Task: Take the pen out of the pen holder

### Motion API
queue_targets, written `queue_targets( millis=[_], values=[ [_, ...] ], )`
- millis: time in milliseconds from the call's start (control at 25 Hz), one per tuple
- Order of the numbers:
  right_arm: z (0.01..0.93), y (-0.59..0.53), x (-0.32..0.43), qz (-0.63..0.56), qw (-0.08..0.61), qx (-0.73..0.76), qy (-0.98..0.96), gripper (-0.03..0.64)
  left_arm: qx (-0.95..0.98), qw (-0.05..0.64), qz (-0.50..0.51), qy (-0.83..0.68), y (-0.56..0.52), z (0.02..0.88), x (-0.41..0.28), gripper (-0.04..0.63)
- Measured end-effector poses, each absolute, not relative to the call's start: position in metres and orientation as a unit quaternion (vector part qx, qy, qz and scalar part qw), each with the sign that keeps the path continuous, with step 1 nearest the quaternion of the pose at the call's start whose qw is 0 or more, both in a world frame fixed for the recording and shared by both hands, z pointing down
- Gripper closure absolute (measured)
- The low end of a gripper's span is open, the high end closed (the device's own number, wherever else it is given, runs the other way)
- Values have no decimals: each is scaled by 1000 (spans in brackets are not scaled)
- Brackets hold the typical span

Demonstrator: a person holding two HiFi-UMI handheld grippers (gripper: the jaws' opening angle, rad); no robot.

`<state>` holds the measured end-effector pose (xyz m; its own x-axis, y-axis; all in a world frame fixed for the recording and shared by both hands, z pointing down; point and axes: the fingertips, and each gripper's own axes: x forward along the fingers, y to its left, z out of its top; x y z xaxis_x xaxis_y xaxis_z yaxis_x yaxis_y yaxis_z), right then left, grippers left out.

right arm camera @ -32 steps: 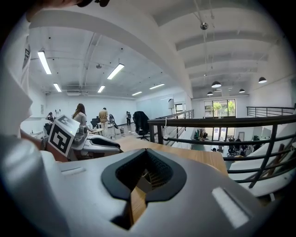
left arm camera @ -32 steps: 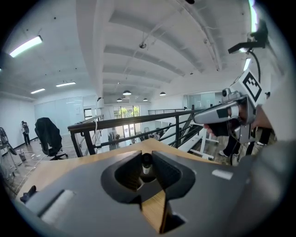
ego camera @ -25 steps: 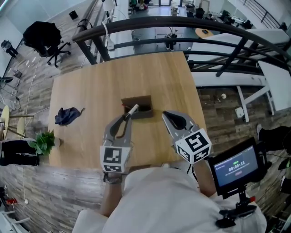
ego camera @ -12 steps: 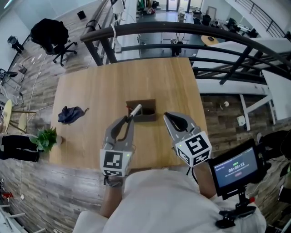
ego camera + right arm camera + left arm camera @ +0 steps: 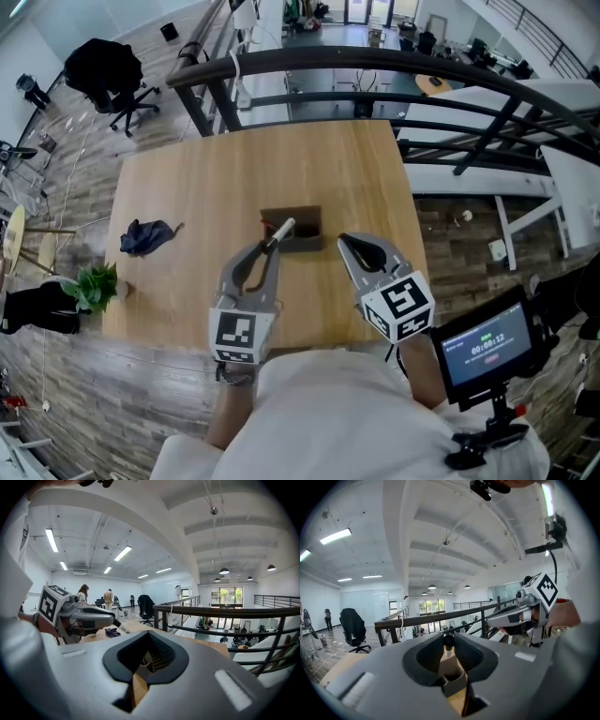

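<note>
A brown open-topped pen holder (image 5: pixel 302 232) stands mid-table in the head view. A white pen (image 5: pixel 279 231) leans over its left part, and my left gripper (image 5: pixel 267 245) is shut on the pen's near end. Whether the far end is still inside the holder cannot be told. In the left gripper view the pen (image 5: pixel 448 642) shows end-on, pinched between the jaw tips. My right gripper (image 5: pixel 346 240) hovers just right of the holder, its jaws shut with nothing in them. The right gripper view shows its tips meeting (image 5: pixel 149 635).
A dark blue cloth (image 5: pixel 145 235) lies at the table's left side, with a small green plant (image 5: pixel 95 287) at the left front corner. A black railing (image 5: pixel 375 62) runs behind the table's far edge. A small screen (image 5: pixel 483 348) sits at my right.
The head camera shifted a little after the earliest frame. Both grippers and the pen keep their places relative to the holder.
</note>
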<state>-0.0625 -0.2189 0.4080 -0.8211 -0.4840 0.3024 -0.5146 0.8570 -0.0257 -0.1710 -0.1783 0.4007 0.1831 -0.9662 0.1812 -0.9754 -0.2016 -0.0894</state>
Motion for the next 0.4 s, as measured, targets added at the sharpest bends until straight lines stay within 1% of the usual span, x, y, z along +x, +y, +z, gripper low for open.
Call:
queue_targets(
  millis=[400],
  values=[
    [412, -218, -64, 54, 151, 264, -951, 617, 774, 25, 100, -624, -178, 403, -167, 531]
  ],
)
